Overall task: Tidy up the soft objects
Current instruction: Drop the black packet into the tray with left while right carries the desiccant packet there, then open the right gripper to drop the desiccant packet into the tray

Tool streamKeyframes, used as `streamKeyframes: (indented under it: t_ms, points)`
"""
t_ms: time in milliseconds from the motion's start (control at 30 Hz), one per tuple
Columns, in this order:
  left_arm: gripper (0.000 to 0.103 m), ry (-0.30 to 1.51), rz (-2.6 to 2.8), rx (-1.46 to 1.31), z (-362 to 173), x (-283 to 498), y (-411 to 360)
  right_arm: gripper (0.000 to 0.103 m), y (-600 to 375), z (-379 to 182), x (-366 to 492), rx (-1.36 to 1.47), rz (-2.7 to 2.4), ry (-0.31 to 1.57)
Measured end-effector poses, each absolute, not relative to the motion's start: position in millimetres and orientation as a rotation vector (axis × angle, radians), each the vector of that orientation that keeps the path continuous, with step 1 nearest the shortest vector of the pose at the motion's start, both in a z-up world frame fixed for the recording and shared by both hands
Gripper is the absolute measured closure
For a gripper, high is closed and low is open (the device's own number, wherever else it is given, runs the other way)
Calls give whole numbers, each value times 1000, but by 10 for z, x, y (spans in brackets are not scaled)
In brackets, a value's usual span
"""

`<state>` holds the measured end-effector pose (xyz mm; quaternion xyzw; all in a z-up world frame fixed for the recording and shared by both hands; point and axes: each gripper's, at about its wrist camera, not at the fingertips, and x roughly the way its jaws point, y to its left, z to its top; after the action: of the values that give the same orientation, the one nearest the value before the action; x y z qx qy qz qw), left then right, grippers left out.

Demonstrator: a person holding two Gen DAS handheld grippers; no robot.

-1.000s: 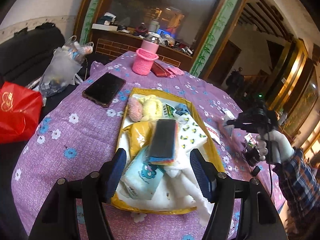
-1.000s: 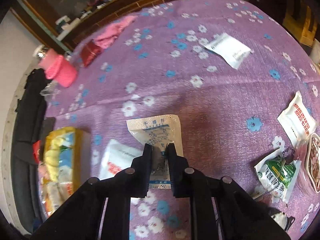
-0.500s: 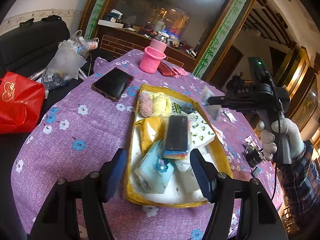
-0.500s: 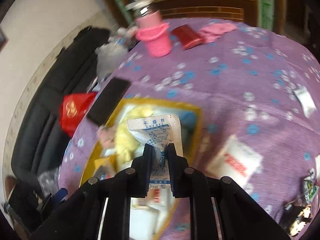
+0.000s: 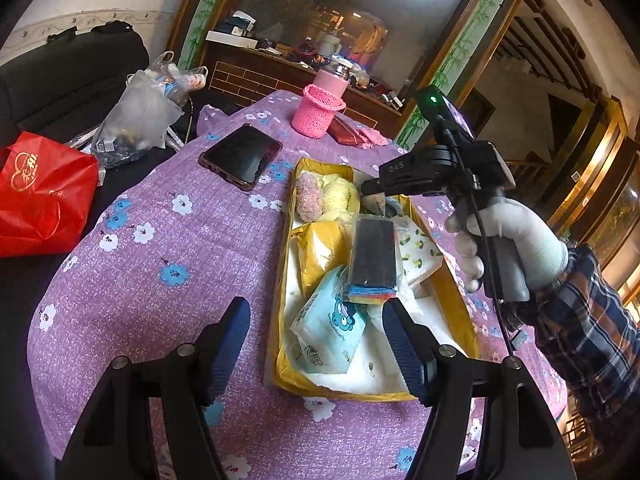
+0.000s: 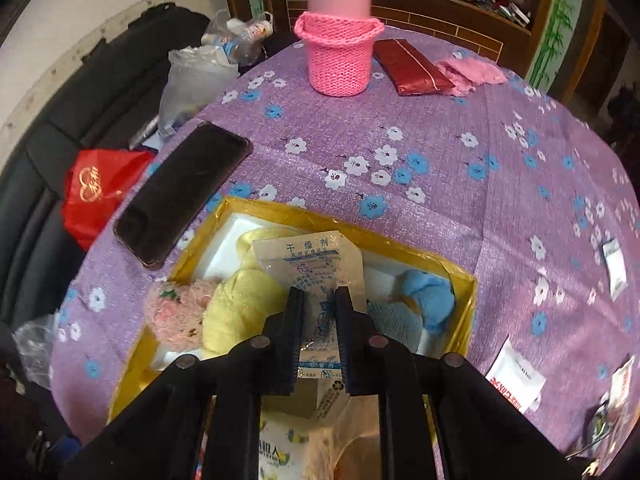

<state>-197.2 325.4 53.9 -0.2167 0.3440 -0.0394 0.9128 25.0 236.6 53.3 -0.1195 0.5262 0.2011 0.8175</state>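
The right hand-held gripper (image 6: pixel 318 334) is pinching a white packet (image 6: pixel 312 276) printed with blue characters, its fingers pressed onto the packet's lower half. The packet hangs over the far end of the yellow tray (image 6: pixel 280 210), just above a yellow plush toy (image 6: pixel 240 304), with a pink plush toy (image 6: pixel 176 316) to one side and a blue cloth (image 6: pixel 428 294) to the other — I cannot tell whether it touches them. The left hand-held gripper (image 5: pixel 316 344) is spread wide and holds nothing, poised near the tray's (image 5: pixel 280 308) near end. A phone (image 5: pixel 240 156) and a pink knitted cup (image 5: pixel 318 112) sit on the purple flowered worktop (image 5: pixel 168 272) — more white packets (image 6: pixel 514 380) lie beside the tray.
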Motion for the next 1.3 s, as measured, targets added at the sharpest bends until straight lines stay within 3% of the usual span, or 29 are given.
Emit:
streamKeyframes:
  t_ms: [167,267,300,533,567,600,867,933,1000,1100,1233,1300]
  points:
    - [30,722,-83,-450,518,-1963,3213,77,2387,551,198,-304,456,1120]
    - [28,719,-89,-436,545,-1982,3160,54,2116,777,123,-139,509,1086]
    - [27,717,-88,-432,551,-1982,3149,52,2032,846,84,-113,513,1066]
    - [27,732,-92,-418,553,-1939,2986,52,2053,753,-310,-226,580,1070]
    - [27,732,-97,-412,563,-1943,2951,57,2103,692,-372,-278,581,1073]
    - [27,732,-102,-406,575,-1954,2915,76,2150,627,-443,-346,571,1075]
    - [26,734,-87,-361,660,-2012,2841,77,1873,765,-930,-481,546,1035]
    - [26,735,-86,-362,664,-1997,2821,74,1744,817,-968,-435,562,1049]
    - [26,736,-87,-352,677,-1987,2768,63,1554,915,-1009,-331,618,1047]
    - [25,739,-63,-292,742,-1980,2631,58,1322,1087,-1143,-263,615,953]
    - [6,716,73,-178,863,-1954,2459,40,917,1308,-1331,-139,573,794]
    - [4,677,142,-111,935,-1966,2345,35,716,1345,-1425,-78,558,741]
